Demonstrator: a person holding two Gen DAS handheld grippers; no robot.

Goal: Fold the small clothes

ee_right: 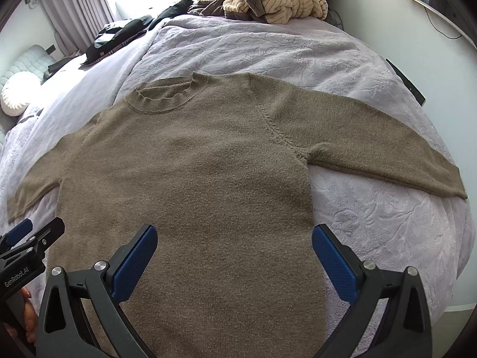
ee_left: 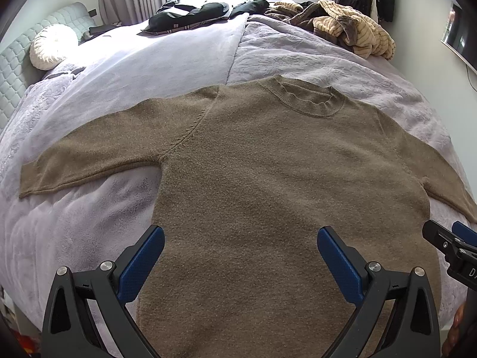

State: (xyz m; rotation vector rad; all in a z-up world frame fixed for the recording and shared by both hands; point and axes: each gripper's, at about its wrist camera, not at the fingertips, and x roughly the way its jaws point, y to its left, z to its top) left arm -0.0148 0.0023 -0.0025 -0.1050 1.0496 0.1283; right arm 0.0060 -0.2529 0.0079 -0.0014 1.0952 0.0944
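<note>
A brown knit sweater (ee_left: 268, 161) (ee_right: 190, 164) lies flat and face up on the bed, collar away from me, both sleeves spread out to the sides. My left gripper (ee_left: 241, 235) hovers open over the sweater's lower body, nothing between its blue pads. My right gripper (ee_right: 235, 234) also stands open above the lower hem area, empty. Each gripper shows at the edge of the other's view: the right gripper (ee_left: 453, 247) and the left gripper (ee_right: 26, 238), side by side.
The bed has a lilac quilt (ee_left: 313, 56) (ee_right: 268, 47). A heap of striped cream and brown clothes (ee_left: 342, 26) (ee_right: 268, 0) and dark garments (ee_left: 190, 15) (ee_right: 119, 35) lie at the far side. A round white cushion (ee_left: 50, 47) sits by the headboard.
</note>
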